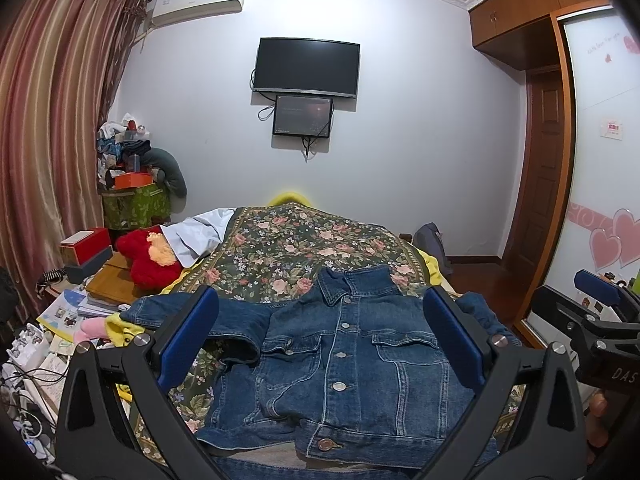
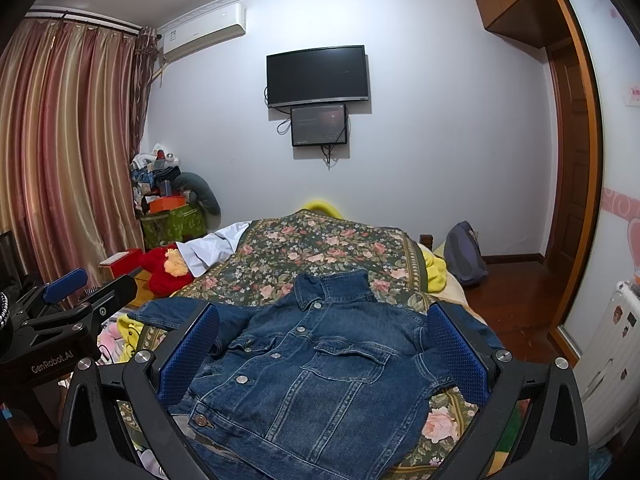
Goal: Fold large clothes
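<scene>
Nearest, both grippers are seen with fingers spread wide and nothing held: the left gripper [image 1: 320, 340] and the right gripper [image 2: 322, 354] are poised above the near end of the bed, side by side. Between and beyond their blue pads, a denim jacket [image 1: 344, 356] is laid front-up and buttoned on the floral bedspread [image 1: 304, 248], collar toward the far end, one sleeve stretched out to the left. Farther left, a red plush toy [image 1: 146, 258] is seen beside the bed. On the far wall a dark television [image 1: 307, 67] is mounted, a smaller screen [image 1: 303, 115] just beneath it
</scene>
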Available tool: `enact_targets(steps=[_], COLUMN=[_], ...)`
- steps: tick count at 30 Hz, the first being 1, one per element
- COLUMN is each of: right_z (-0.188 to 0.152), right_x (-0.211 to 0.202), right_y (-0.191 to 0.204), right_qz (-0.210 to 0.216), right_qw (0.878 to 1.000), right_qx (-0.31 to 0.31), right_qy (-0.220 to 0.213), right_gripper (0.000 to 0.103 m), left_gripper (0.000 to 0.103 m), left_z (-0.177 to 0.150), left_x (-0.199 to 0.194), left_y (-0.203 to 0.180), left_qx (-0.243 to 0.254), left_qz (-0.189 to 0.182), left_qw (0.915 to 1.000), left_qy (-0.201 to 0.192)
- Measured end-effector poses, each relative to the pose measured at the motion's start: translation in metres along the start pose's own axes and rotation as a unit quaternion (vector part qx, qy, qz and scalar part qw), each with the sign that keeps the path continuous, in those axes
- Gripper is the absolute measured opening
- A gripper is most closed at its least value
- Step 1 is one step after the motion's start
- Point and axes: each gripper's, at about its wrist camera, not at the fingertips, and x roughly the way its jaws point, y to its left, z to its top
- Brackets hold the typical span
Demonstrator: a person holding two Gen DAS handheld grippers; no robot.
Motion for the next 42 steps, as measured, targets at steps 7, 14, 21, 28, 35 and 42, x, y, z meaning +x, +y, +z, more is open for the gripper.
enact_targets(steps=[7, 14, 21, 28, 35, 42], right_z=[0.0, -0.001, -0.002, -0.008, -0.007, -0.001], right_x=[0.0, 0.001, 0.001, 0.015, 0.042, 0.095], right_y=[0.0, 0.002, 0.002, 0.0, 0.0, 0.001], right_qz=[0.0, -0.001, -0.001, 0.0, 0.008, -0.001], right_qw=[1.0, 1.0, 1.0, 1.0, 1.0, 0.998], right_qx=[0.0, -0.001, -0.001, -0.003, -0.005, -0.016], right_qy=[0.0, 0.001, 0.003, 0.01, 0.026, 0.057], right_gripper=[0.103, 0.103, 0.103, 0.103, 0.103, 0.103], left_gripper=[0.103, 0.103, 0.103, 0.103, 0.103, 0.103], left_z=[0.0, 0.001, 0.0, 0.001, 0.006, 0.014], left_x=[0.0, 0.0, 0.001, 0.007, 0.025, 0.062], left_y=[-0.001, 0.0, 0.0, 0.002, 0.015, 0.048], left_qx=[0.001, -0.001, 0.003, 0.0, -0.003, -0.011], left_qz=[0.0, -0.006, -0.006, -0.007, 0.005, 0.052], left_qw=[1.0, 1.0, 1.0, 1.0, 0.9999, 0.9985], left_qy=[0.0, -0.002, -0.002, 0.001, 0.009, 0.007])
